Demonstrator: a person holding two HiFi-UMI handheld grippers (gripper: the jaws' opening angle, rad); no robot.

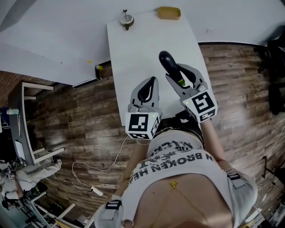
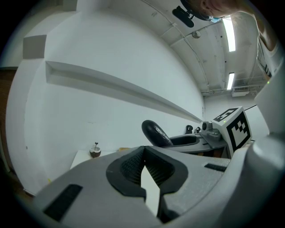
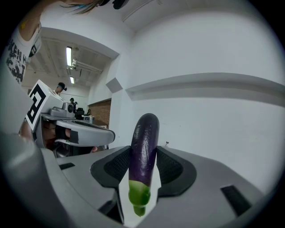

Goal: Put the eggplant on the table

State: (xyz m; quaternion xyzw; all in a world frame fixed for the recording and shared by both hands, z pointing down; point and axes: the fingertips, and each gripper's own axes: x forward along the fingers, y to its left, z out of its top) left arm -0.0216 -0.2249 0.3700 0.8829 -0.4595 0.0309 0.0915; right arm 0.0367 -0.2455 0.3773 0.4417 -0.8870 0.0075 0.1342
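A dark purple eggplant point(image 1: 168, 63) with a green stem end is clamped between the pads of my right gripper point(image 1: 177, 75), which is shut on it. The eggplant hangs in the air over the near part of the white table point(image 1: 133, 53). In the right gripper view the eggplant point(image 3: 143, 153) points forward past the jaws, stem end toward the camera. My left gripper point(image 1: 143, 94) hovers just to the left, over the table's near edge. Its jaws are shut with nothing between them. From the left gripper view point(image 2: 143, 152) the eggplant point(image 2: 156, 132) shows at the right.
At the table's far end stand a small round bowl-like object point(image 1: 126, 19) and a yellow object point(image 1: 168, 12). White walls point(image 1: 53, 40) rise behind and to the left of the table. Wooden floor point(image 1: 84, 116) with a white cable lies at both sides.
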